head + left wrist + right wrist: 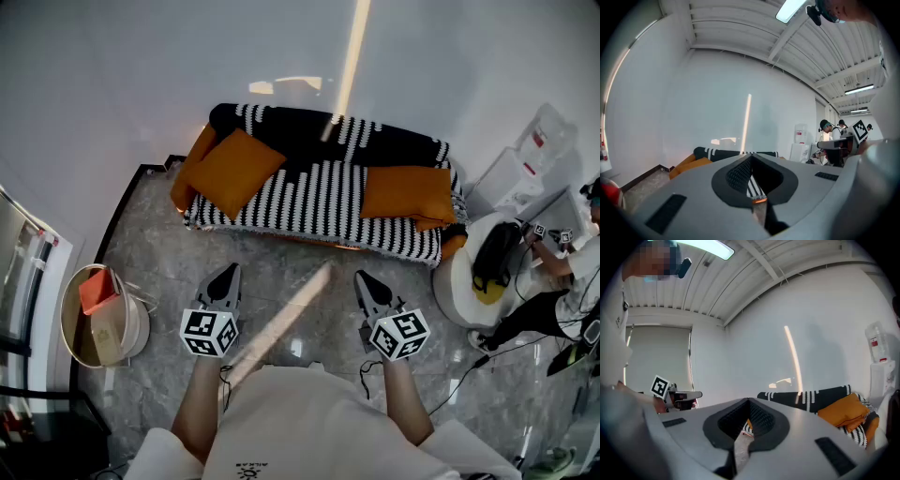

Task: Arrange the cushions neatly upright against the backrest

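A sofa point(319, 197) with a black-and-white striped cover stands against the white wall. One orange cushion point(234, 169) leans tilted at its left end. A second orange cushion point(408, 194) lies at the right end of the seat. My left gripper point(225, 277) and right gripper point(366, 281) hover side by side over the floor in front of the sofa, both shut and empty, well short of the cushions. The left gripper view has the left cushion point(691, 164) beyond the shut jaws point(751, 159). The right gripper view has the right cushion point(843, 411) to the right of the shut jaws point(749, 403).
A round basket point(98, 319) holding an orange item stands on the marble floor at the left. A white round stool point(459, 281) with a black bag sits beside the sofa's right end. A seated person point(562, 272) and white boxes point(525, 159) are at the right.
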`<state>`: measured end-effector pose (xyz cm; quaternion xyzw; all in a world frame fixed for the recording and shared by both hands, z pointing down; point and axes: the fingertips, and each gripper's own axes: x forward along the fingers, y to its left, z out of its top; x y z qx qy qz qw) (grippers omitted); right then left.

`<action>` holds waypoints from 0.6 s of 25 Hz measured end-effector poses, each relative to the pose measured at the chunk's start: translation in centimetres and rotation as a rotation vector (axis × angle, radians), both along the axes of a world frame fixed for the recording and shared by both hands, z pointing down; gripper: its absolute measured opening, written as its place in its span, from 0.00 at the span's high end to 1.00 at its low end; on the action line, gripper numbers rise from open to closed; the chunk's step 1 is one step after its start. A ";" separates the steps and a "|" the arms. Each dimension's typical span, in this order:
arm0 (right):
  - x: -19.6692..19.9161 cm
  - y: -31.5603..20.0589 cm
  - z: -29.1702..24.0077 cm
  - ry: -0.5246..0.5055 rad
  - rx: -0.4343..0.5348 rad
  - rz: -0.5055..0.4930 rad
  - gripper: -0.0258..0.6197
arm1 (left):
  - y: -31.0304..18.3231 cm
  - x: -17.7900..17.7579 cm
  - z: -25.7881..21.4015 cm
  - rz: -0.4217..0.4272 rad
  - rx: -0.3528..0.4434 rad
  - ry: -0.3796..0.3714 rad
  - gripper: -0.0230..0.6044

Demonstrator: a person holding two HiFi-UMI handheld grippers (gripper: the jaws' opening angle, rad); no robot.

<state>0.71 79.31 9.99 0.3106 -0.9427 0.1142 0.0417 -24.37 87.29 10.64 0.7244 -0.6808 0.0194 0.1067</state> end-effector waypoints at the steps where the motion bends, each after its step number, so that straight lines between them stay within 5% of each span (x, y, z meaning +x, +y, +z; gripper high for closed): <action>1: 0.0 -0.2 -0.2 0.003 0.006 -0.004 0.93 | -0.3 0.1 -0.4 -0.001 0.008 0.000 0.93; 15: 2.8 -2.3 0.7 -0.021 -0.048 -0.085 0.92 | -3.2 3.3 -1.1 -0.031 0.012 -0.003 0.93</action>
